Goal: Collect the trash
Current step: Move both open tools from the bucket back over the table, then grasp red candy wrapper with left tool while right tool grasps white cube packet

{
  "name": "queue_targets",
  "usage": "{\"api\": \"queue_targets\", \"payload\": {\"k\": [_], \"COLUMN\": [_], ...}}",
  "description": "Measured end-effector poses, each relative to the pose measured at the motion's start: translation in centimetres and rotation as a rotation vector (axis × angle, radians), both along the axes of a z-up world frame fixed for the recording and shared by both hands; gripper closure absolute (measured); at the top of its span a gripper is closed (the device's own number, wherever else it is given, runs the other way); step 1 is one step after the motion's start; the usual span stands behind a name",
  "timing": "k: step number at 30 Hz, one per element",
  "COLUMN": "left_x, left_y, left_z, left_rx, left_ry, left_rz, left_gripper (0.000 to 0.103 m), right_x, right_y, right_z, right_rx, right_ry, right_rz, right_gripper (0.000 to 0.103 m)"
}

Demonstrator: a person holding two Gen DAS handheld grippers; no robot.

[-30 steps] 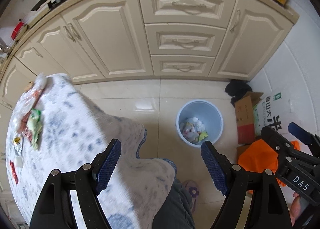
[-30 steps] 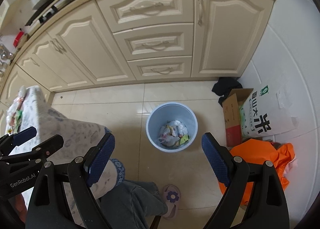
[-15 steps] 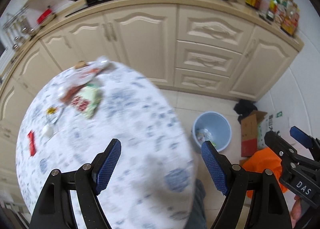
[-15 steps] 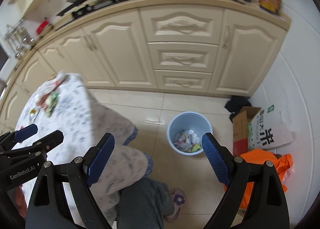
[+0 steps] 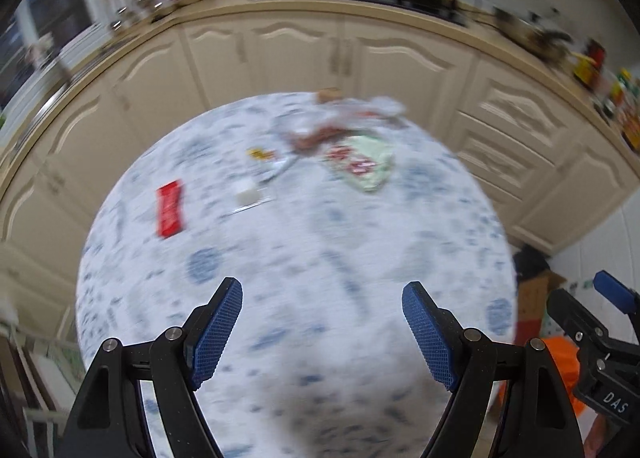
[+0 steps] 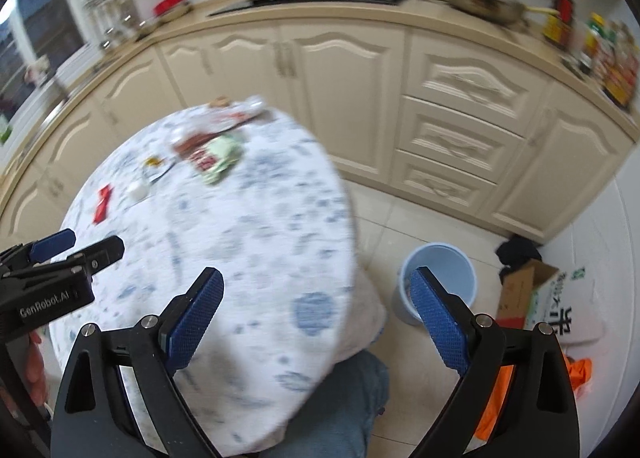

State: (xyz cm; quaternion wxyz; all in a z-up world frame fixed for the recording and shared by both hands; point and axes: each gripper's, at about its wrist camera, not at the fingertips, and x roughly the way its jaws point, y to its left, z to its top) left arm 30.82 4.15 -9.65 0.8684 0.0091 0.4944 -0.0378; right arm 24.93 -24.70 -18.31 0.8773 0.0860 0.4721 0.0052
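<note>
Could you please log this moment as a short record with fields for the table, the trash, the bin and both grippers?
table: round table with blue-patterned cloth
trash: red wrapper, green packet, small scraps at the far side
bin: blue bin on the floor, right of the table
left gripper: open, empty, above the table
right gripper: jaws just opened wider, empty

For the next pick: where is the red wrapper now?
Left wrist view: the red wrapper lies on the table's left side, left of a small white scrap.

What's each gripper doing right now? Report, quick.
Left gripper: open, holding nothing.
Right gripper: open, jaws just widened, nothing between them.
</note>
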Motion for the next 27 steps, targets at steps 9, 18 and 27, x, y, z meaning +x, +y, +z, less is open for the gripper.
{"api": "queue_targets", "payload": {"k": [9,18,27], "left_x": [0.2,2.9,9.9], "left_y": [9.7,16.2,18.6], "left_z": [-0.8,-2.8,-5.4], "left_rx": [-0.043,-0.095,-0.147], "left_ry": [0.025,0.057,0.089], "left_rz": [0.167,0.259,0.277], "left_gripper": [0.024,0.024,0.028], "right_x": [2.2,6.1,12.4], "right_y": [7.7,13.6,18.5], "right_z": [0.0,-0.2,-1.0], "right_rx": [-0.007,0.018,0.035], "right_ry": [0.018,0.053,0.102], "right_rz": [0.151,0.234,0.273], "right_gripper": [0.007,0.007,0.007]}}
